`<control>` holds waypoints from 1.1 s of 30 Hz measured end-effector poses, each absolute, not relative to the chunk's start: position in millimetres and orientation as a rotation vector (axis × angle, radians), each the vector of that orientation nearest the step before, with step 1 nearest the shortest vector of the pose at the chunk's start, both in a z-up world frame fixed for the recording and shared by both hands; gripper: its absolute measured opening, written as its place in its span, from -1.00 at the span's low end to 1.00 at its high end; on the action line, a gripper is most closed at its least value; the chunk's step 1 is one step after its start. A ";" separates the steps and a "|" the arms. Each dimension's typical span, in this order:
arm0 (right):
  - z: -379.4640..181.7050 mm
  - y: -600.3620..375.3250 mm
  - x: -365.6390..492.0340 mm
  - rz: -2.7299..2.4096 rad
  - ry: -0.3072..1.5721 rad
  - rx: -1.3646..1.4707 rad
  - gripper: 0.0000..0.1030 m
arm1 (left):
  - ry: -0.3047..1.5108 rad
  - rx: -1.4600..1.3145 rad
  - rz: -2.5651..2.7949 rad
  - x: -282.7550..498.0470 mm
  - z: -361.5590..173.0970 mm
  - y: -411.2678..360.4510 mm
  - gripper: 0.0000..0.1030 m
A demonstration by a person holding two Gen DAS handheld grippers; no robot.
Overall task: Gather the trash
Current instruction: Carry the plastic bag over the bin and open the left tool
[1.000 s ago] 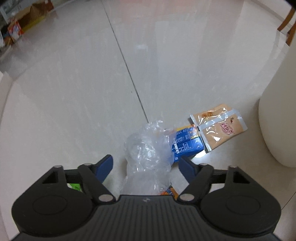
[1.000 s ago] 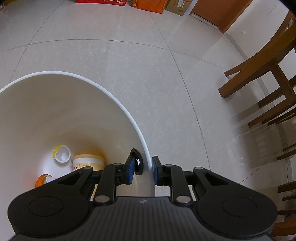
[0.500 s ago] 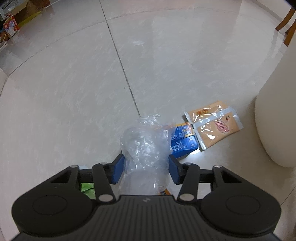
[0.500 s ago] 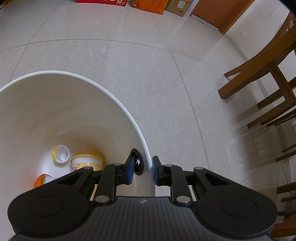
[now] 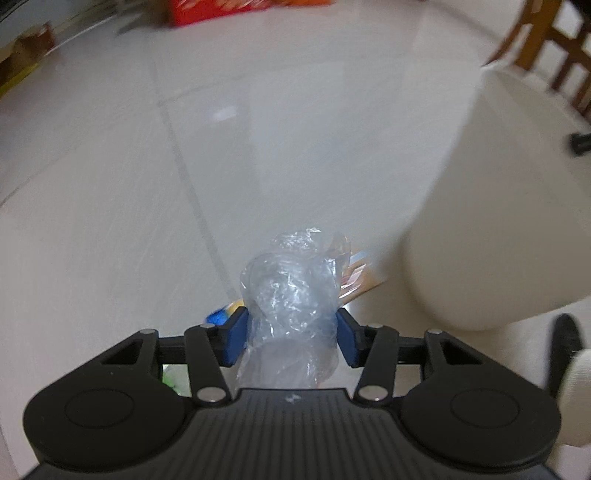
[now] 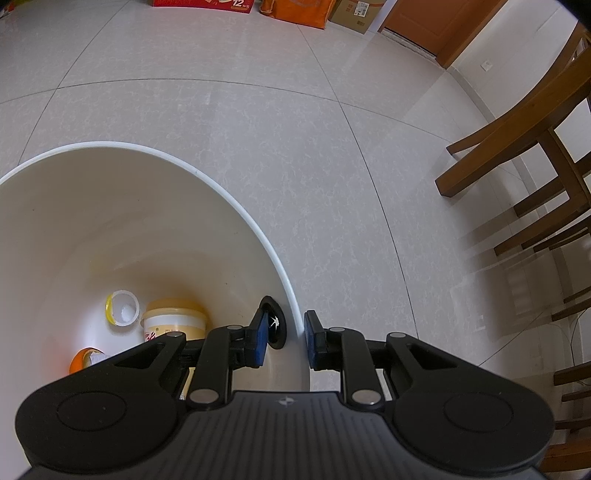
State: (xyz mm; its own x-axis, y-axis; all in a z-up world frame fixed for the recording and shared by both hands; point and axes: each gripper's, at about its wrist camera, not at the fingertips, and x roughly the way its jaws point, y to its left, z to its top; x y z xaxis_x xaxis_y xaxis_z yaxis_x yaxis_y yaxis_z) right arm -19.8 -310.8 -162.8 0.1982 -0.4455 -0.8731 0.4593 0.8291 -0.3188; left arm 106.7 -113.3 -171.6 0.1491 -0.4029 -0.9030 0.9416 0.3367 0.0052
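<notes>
My left gripper is shut on a crumpled clear plastic bag, held above the floor. The white bin rises to its right in the blurred left wrist view. Below the bag, an orange snack wrapper and a blue packet lie on the tiles, mostly hidden. My right gripper is shut on the white bin's rim, one finger inside and one outside. Inside the bin lie a yellow tub, a small yellow-rimmed lid and an orange piece.
Wooden chairs stand to the right of the bin. Red and orange boxes line the far wall. A green scrap shows under the left gripper. Pale floor tiles stretch ahead.
The left gripper closed on the clear plastic bag, then lifted and swung it right toward the bin. The right gripper kept its hold on the bin rim.
</notes>
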 end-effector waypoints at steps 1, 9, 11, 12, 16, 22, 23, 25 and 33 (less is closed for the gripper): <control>-162.8 -310.9 -19.8 -0.633 1.216 0.014 -0.53 | 0.956 0.691 -1.124 99.5 -156.5 -116.4 -0.03; -162.2 -311.5 -18.4 -0.635 1.215 0.027 -0.53 | 0.800 0.664 -1.397 35.4 -58.4 -150.3 -0.02; -162.1 -309.8 -17.9 -0.636 1.215 0.029 -0.53 | 0.784 0.654 -1.448 21.8 -42.1 -162.2 -0.02; -162.0 -309.6 -17.5 -0.637 1.215 0.030 -0.53 | 0.777 0.649 -1.466 15.3 -47.9 -173.9 -0.02; -162.0 -308.5 -18.0 -0.637 1.214 0.036 -0.53 | 0.738 0.636 -1.511 -7.3 -38.9 -197.9 0.09; -161.5 -310.5 -18.6 -0.633 1.213 0.041 -0.53 | 0.702 0.614 -1.541 -20.9 -47.7 -206.6 0.73; -161.4 -311.1 -19.1 -0.633 1.212 0.044 -0.53 | 0.703 0.618 -1.537 -20.0 -48.2 -204.3 0.74; -161.5 -310.7 -19.4 -0.632 1.211 0.044 -0.53 | 0.702 0.635 -1.523 -19.2 -48.9 -199.8 0.75; -162.8 -314.0 -20.5 -0.631 1.210 0.042 -0.53 | 0.732 0.631 -1.441 2.9 -57.1 -184.0 0.79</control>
State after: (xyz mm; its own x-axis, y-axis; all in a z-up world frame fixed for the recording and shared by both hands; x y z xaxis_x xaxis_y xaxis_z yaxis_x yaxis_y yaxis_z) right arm -20.5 -314.0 -162.8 0.2052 -0.4307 -0.8788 0.4742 0.8293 -0.2957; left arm 2.9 -184.0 -57.1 -0.0100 -0.6405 -0.7679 0.9979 0.0431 -0.0490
